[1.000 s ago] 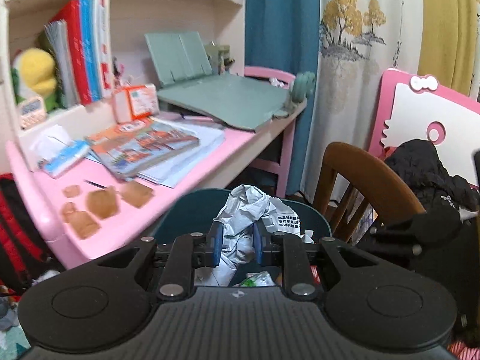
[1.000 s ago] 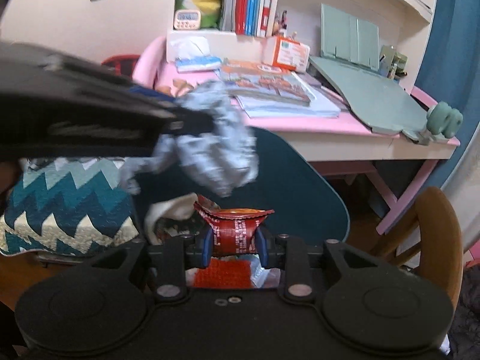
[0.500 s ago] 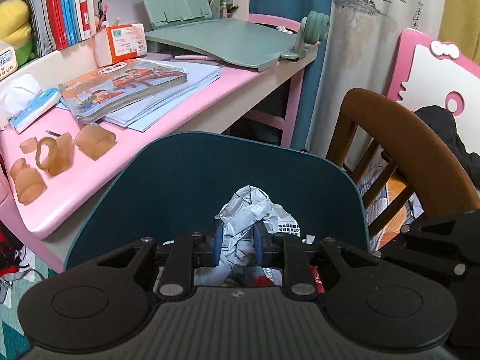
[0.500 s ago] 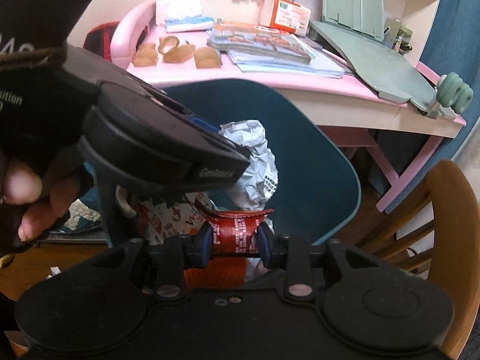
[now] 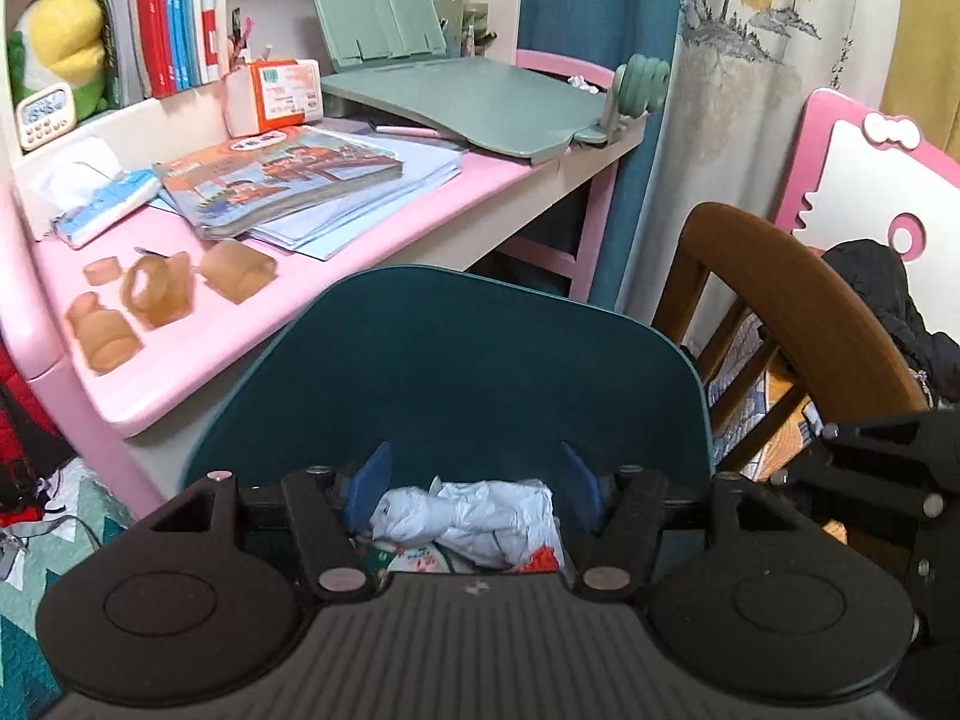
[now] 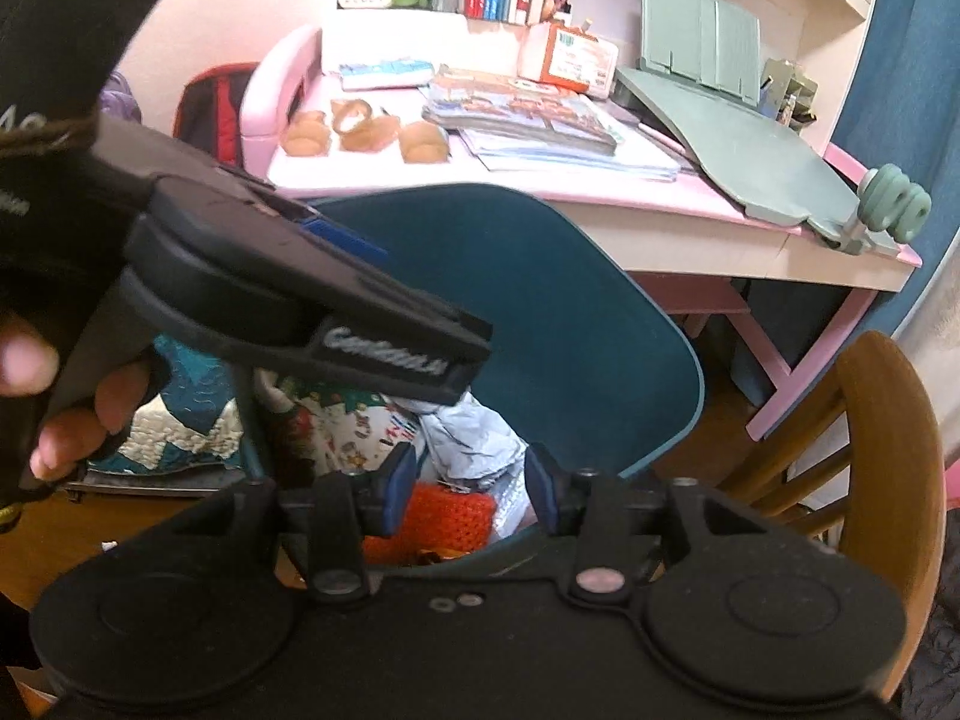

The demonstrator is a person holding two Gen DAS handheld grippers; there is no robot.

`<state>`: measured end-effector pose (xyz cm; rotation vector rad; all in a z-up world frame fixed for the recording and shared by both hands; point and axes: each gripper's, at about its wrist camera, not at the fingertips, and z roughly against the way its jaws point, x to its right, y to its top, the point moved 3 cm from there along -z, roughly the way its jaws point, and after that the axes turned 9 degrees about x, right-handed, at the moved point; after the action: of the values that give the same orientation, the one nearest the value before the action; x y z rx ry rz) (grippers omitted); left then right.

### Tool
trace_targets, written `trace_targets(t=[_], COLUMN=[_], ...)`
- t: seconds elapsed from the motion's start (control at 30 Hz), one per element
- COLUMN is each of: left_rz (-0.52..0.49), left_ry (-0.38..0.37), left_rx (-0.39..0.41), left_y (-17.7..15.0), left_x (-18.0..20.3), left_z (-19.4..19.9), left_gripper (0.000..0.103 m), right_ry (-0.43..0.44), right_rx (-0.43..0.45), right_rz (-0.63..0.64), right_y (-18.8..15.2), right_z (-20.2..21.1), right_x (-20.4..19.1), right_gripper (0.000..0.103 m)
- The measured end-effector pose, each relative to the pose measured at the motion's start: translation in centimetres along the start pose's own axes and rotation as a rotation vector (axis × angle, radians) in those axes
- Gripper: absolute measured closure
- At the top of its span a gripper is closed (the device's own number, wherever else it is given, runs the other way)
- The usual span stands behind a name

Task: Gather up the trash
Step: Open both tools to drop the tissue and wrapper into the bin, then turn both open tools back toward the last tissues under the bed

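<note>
Pink tabletop (image 5: 180,384) at the back carries books, a tissue pack and some amber silicone pieces; not in play. Wooden chair (image 6: 888,420) sits off to the right.

Teal bin (image 5: 480,372) stands in front of the tabletop with its lid tipped up. Both hands are over its mouth.

Left hand-held gripper (image 5: 474,489): jaws have just been opening and now stand wide. The crumpled white paper wad (image 5: 474,516) is below and between them, but the pads are clear of it on both sides, so it's released. It looks to be lying on top of the other rubbish in the bin.

Right hand-held gripper (image 6: 468,483): jaws have also just been opening, nothing between the pads, so also released. I can't pick out a wrapper from that hand in the bin contents for sure. An orange-red knit-looking item (image 6: 444,516) lies in the bin under that gripper, beside the paper.

My read: this is the drop step, and both loads are in the bin. The next move calls for lifting both grippers straight up clear of the rim and lid without snagging the paper, then going for the next piece of trash. None is plainly visible from here.
</note>
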<state>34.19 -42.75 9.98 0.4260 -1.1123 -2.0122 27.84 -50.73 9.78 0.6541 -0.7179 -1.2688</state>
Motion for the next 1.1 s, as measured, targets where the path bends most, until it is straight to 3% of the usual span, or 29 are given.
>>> trace_targets(t=[0.47, 0.57, 0.8, 1.1], left_rz=[0.016, 0.028, 0.06, 0.118], left_ry=[0.054, 0.074, 0.148, 0.263], left_rx=[0.073, 0.078, 0.069, 0.016], left_y=[-1.8, -3.0, -7.5, -14.8], left_x=[-4.5, -6.6, -12.7, -20.4], left_z=[11.0, 13.4, 18.7, 24.0], left_gripper=[0.042, 0.036, 0.034, 0.022], right_ry=[0.105, 0.141, 0.255, 0.429], right_rx=[0.065, 0.084, 0.094, 0.047], right_rz=[0.043, 0.073, 0.119, 0.163], right_y=[1.9, 2.6, 3.5, 3.0], right_z=[5.2, 5.6, 4.8, 1.6], right_x=[-6.2, -8.7, -15.2, -24.8], right_gripper=[0.062, 0.062, 0.061, 0.06])
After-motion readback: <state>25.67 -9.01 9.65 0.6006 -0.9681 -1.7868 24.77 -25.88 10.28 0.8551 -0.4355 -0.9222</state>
